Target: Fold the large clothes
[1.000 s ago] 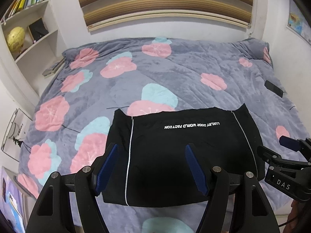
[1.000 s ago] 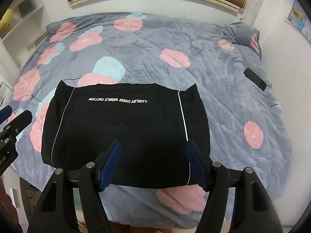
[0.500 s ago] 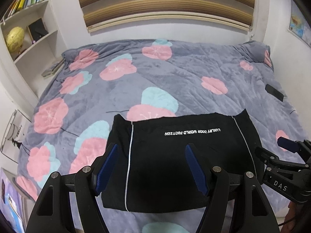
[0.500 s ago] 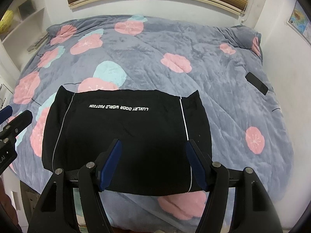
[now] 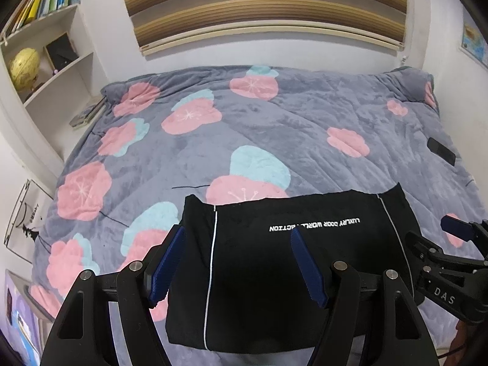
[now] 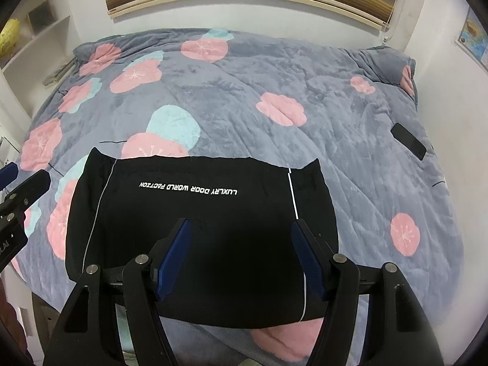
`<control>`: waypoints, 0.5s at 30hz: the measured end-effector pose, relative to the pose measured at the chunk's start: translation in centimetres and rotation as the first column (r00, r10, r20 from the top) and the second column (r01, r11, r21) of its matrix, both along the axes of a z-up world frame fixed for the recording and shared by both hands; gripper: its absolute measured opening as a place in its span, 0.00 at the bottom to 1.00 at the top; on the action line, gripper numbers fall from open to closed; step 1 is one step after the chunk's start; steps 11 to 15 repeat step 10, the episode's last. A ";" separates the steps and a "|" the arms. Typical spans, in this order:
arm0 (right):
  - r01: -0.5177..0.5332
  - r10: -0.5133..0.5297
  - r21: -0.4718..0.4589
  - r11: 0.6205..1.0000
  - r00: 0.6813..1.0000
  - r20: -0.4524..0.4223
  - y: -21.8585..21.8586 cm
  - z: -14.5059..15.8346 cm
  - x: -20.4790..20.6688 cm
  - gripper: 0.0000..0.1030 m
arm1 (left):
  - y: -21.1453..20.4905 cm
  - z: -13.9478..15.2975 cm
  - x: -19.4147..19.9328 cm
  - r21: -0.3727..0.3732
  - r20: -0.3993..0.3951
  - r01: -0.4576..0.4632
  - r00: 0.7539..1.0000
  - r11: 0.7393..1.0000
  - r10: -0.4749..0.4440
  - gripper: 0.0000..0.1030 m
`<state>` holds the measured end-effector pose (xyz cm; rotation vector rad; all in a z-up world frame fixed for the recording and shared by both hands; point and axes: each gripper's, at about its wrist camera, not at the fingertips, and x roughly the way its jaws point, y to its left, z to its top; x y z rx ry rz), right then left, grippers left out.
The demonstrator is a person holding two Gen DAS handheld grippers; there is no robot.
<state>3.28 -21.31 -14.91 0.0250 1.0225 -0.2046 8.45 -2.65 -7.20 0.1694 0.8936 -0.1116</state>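
- While both tools hover above the near bed edge, the folded black garment with white piping and white lettering (image 6: 201, 222) lies flat on the grey fleece blanket with pink flowers (image 6: 350, 140).
- Left gripper (image 5: 238, 262): blue pads spread wide, holding nothing.
- Right gripper (image 6: 241, 253): likewise spread, empty.
- Black phone (image 6: 408, 145) lies near the blanket's right edge.
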 end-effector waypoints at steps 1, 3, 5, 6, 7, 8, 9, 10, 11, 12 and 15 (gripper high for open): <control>0.000 0.000 -0.002 1.000 1.000 -0.002 0.0 -0.1 0.2 0.68 | 0.0 -0.1 0.3 -0.002 -0.005 -0.001 1.000 1.000 0.001 0.71; 0.003 -0.003 -0.005 1.000 1.000 -0.010 -0.1 -0.4 0.7 0.68 | -0.1 -0.6 1.0 0.000 -0.018 -0.007 1.000 1.000 0.007 0.71; 0.008 -0.008 -0.001 1.000 1.000 -0.021 -0.3 -0.7 1.1 0.68 | -0.2 -0.9 1.6 0.011 -0.008 -0.011 1.000 1.000 0.011 0.71; 0.012 -0.012 0.002 1.000 1.000 -0.027 -0.5 -0.9 1.4 0.68 | -0.3 -1.0 1.7 0.024 0.007 -0.019 1.000 1.000 0.018 0.71; 0.016 -0.016 0.003 1.000 0.999 -0.032 -0.6 -1.1 1.6 0.68 | -0.3 -1.1 1.9 0.035 0.013 -0.025 1.000 0.999 0.024 0.71; 0.020 -0.020 0.004 1.000 0.999 -0.039 -0.8 -1.4 2.0 0.68 | -0.3 -1.3 2.3 0.037 0.005 -0.021 1.000 0.999 0.021 0.71; 0.023 -0.023 0.004 1.000 0.999 -0.044 -0.8 -1.6 2.2 0.68 | -0.4 -1.5 2.5 0.027 -0.010 -0.013 1.000 1.000 0.013 0.71; 0.026 -0.025 0.005 1.000 0.998 -0.051 -1.0 -1.8 2.4 0.68 | -0.5 -1.6 2.8 0.022 -0.021 -0.012 1.000 1.000 0.013 0.71; 0.026 -0.025 0.005 1.000 0.998 -0.051 -1.0 -1.8 2.4 0.68 | -0.5 -1.6 2.8 0.022 -0.021 -0.012 1.000 1.000 0.013 0.71; 0.026 -0.025 0.005 1.000 0.998 -0.051 -1.0 -1.8 2.4 0.68 | -0.5 -1.6 2.8 0.022 -0.021 -0.012 1.000 1.000 0.013 0.71; 0.026 -0.025 0.005 1.000 0.998 -0.051 -1.0 -1.8 2.4 0.68 | -0.5 -1.6 2.8 0.022 -0.021 -0.012 1.000 1.000 0.013 0.71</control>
